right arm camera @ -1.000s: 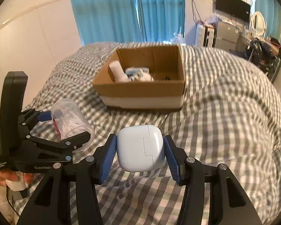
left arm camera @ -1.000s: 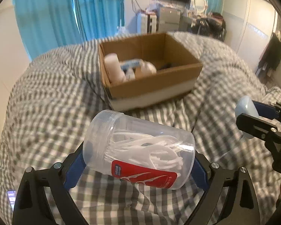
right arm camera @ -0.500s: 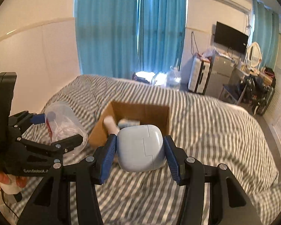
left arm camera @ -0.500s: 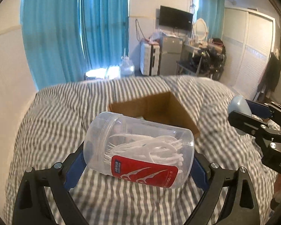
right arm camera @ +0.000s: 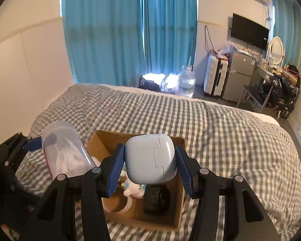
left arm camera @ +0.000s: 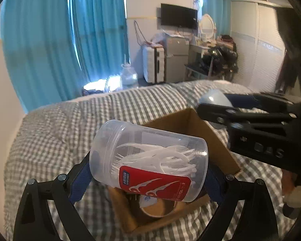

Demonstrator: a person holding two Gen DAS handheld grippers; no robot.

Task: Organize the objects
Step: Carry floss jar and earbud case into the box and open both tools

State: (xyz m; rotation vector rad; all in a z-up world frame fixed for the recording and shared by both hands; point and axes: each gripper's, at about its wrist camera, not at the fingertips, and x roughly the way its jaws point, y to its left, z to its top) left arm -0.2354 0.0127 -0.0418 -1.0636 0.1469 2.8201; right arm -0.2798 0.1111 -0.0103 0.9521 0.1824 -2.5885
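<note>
My left gripper (left arm camera: 148,177) is shut on a clear plastic jar of white floss picks (left arm camera: 150,158) with a red label, held on its side above the open cardboard box (left arm camera: 192,120). My right gripper (right arm camera: 150,166) is shut on a pale blue earbud case (right arm camera: 150,158), held over the same box (right arm camera: 102,142). The jar also shows at the left of the right wrist view (right arm camera: 64,150). The case and right gripper show at the right of the left wrist view (left arm camera: 214,98). Inside the box lie a roll of tape (right arm camera: 120,204), a white plush toy (right arm camera: 134,188) and a black item (right arm camera: 156,196).
The box sits on a bed with a grey checked duvet (right arm camera: 220,124). Blue curtains (right arm camera: 130,30), a water jug (right arm camera: 187,84), a suitcase (right arm camera: 212,76), a small fridge (right arm camera: 238,74) and a cluttered desk stand beyond the bed. A wall lies to the left.
Both grippers have moved forward and now hang over the box, looking down into it. The jar and the case stay gripped.
</note>
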